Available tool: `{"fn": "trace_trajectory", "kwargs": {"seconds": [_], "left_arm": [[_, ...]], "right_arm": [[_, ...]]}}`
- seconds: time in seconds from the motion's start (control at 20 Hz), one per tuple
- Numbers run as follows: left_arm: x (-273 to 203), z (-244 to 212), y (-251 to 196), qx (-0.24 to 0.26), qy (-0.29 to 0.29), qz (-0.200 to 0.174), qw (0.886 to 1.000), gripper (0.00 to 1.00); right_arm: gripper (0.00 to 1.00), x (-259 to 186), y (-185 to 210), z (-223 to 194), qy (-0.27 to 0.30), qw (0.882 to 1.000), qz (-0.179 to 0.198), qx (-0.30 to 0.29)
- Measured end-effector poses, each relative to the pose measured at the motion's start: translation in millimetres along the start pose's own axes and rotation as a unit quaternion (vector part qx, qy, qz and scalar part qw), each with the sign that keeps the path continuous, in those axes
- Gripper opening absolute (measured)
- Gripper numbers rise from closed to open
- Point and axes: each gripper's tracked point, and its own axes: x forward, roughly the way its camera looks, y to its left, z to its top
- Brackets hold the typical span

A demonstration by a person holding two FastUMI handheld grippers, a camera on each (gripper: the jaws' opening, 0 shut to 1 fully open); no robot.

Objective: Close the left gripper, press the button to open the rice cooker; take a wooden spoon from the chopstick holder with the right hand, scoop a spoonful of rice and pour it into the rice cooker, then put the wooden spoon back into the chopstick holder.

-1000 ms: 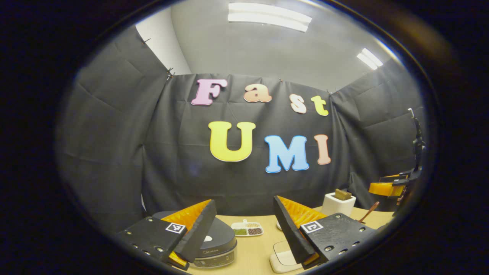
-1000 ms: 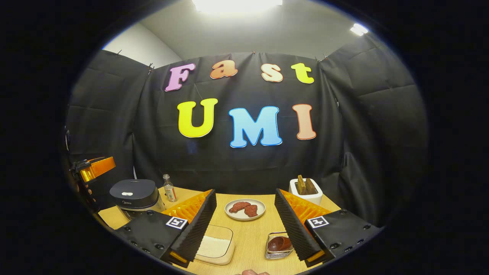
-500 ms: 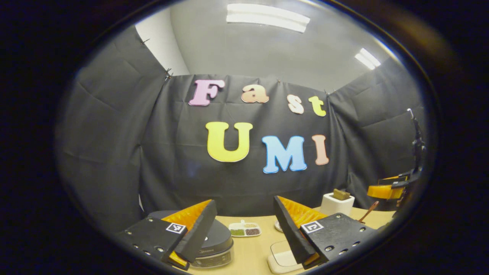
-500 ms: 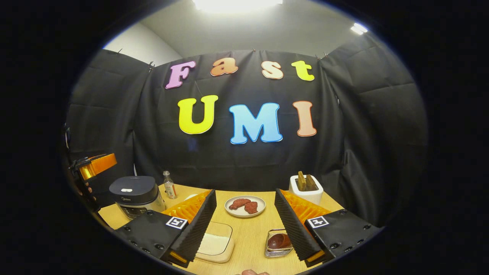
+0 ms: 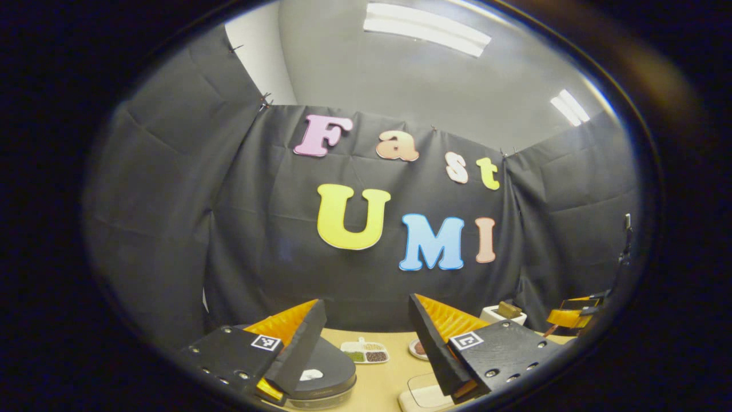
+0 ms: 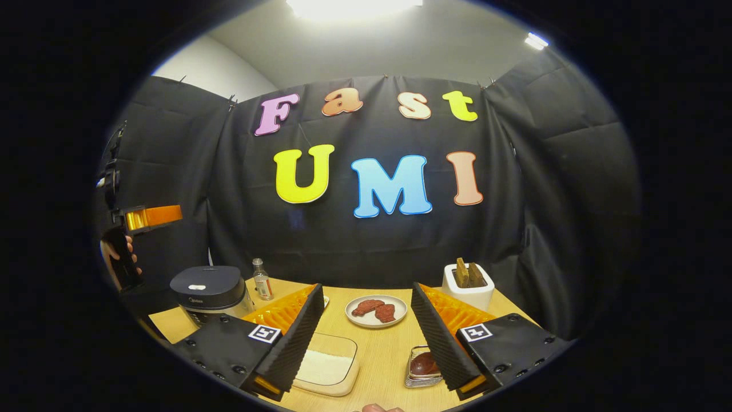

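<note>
In the right gripper view, at nine o'clock, the left gripper (image 6: 150, 216) hangs in the air above the rice cooker (image 6: 210, 290), with a hand (image 6: 117, 260) wrapped round its grip; from this side angle I cannot tell how its fingers stand, but the left gripper view shows them spread wide with nothing between. The rice cooker sits at about eight o'clock on the wooden table (image 6: 380, 349), its dark lid down. Just to its right stands a small bottle (image 6: 262, 280). At about seven o'clock, partly behind the right gripper's near finger, lies a shallow container of white rice (image 6: 327, 367). The right gripper (image 6: 368, 337) has its fingers wide apart and holds nothing. Past the gap between them, toward six o'clock, a round plate (image 6: 376, 312) carries reddish pieces of food. Below it, against the other finger, a small wire basket (image 6: 422, 372) holds something dark brown. At about four o'clock the white chopstick holder (image 6: 469, 289) stands upright near the cloth wall, with wooden handles poking out of its top; which one is the spoon I cannot tell. In the left gripper view the cooker's lid (image 5: 326, 372) lies directly under the left-hand finger, a divided tray of grains (image 5: 365, 353) sits at six o'clock, and the chopstick holder (image 5: 494, 313) shows at four o'clock.
</note>
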Motion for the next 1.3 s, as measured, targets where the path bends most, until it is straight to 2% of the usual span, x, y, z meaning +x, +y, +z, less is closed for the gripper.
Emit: {"fn": "trace_trajectory", "kwargs": {"seconds": [0.1, 0.15, 0.2, 0.25, 0.35, 0.4, 0.45, 0.5, 0.55, 0.65, 0.7, 1.05, 1.3], "left_arm": [[13, -12, 26, 0.018, 0.028, 0.040, 0.999, 0.64], [15, -19, 29, 0.030, 0.046, 0.036, 0.998, 0.50], [19, -26, 30, 0.039, 0.059, 0.042, 0.997, 0.50], [21, -30, 35, 0.047, 0.072, 0.048, 0.995, 0.34], [27, -41, 47, 0.070, 0.099, 0.065, 0.990, 0.16], [33, -45, 48, 0.074, 0.107, 0.063, 0.990, 0.10], [36, -49, 36, 0.068, 0.114, 0.032, 0.991, 0.04], [35, -56, 31, 0.063, 0.123, 0.021, 0.990, 0.01], [41, -61, 34, 0.066, 0.133, 0.025, 0.989, 0.06], [47, -69, 29, 0.073, 0.146, 0.004, 0.987, 0.00], [50, -74, 29, 0.075, 0.152, -0.004, 0.986, 0.01], [61, -117, 37, 0.066, 0.220, 0.011, 0.973, 0.01], [58, -162, 61, 0.029, 0.277, 0.026, 0.960, 0.00]], "right_arm": [[0.98, -1, -2, 1, 0.000, 1.000, -0.001, 0.001], [0.98, -1, -3, 2, -0.002, 1.000, 0.000, 0.005], [0.98, -2, -3, 4, -0.004, 1.000, 0.001, 0.009], [0.98, -3, -2, 6, -0.006, 1.000, 0.003, 0.012], [0.98, -5, -2, 4, -0.004, 1.000, 0.007, 0.013], [0.98, -6, -3, 4, -0.004, 1.000, 0.006, 0.012], [0.98, -7, -4, 4, -0.004, 1.000, 0.005, 0.009], [0.98, -9, -2, 2, -0.004, 1.000, 0.006, 0.008], [0.98, -10, -1, 3, -0.004, 1.000, 0.009, 0.007], [0.97, -11, 0, 1, -0.002, 1.000, 0.014, 0.008], [0.97, -13, 0, 0, -0.001, 1.000, 0.015, 0.008], [0.98, -19, -9, 0, -0.005, 1.000, 0.009, 0.005], [0.98, -18, -13, -7, -0.002, 1.000, 0.006, 0.020]]}}
